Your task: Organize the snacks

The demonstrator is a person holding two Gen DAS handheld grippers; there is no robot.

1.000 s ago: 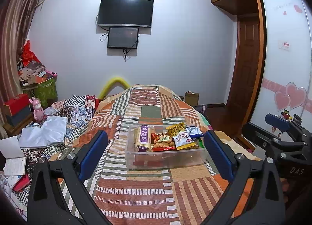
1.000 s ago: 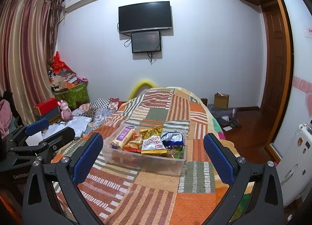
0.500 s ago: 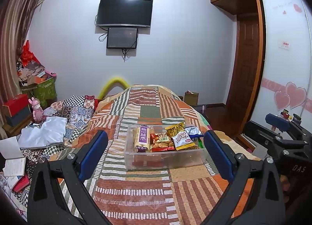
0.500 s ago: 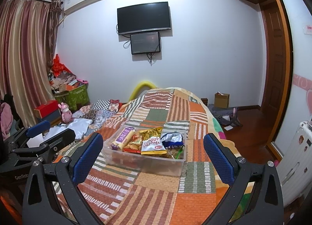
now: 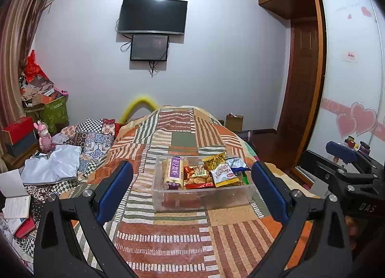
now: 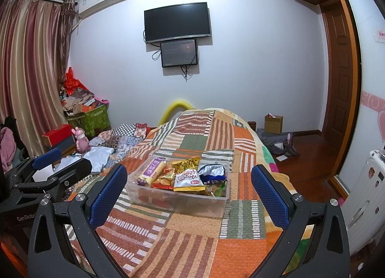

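Note:
A clear plastic bin (image 5: pixel 204 197) (image 6: pixel 178 202) sits on the patchwork bedspread (image 5: pixel 168 237) and holds several snack packs: a purple-labelled cracker pack (image 5: pixel 173 171) (image 6: pixel 152 171), a red pack (image 5: pixel 197 177), a yellow chip bag (image 5: pixel 213 160) (image 6: pixel 185 164), a white-and-yellow bag (image 5: pixel 225 175) (image 6: pixel 188 179) and a blue-white bag (image 5: pixel 236 164) (image 6: pixel 212 171). My left gripper (image 5: pixel 192 190) is open and empty, held back from the bin. My right gripper (image 6: pixel 189 196) is open and empty, also short of the bin. Each gripper shows at the edge of the other's view.
Folded cloths and a white garment (image 5: pixel 54 164) lie on the bed's left side. Boxes, a pink toy (image 5: pixel 44 134) and a green bin (image 6: pixel 93 119) stand by the curtain. A wooden floor, cardboard box (image 6: pixel 273 124) and white suitcase (image 6: pixel 365 196) are on the right.
Both views have drifted only slightly; the bin and snacks sit as before and both grippers stay open.

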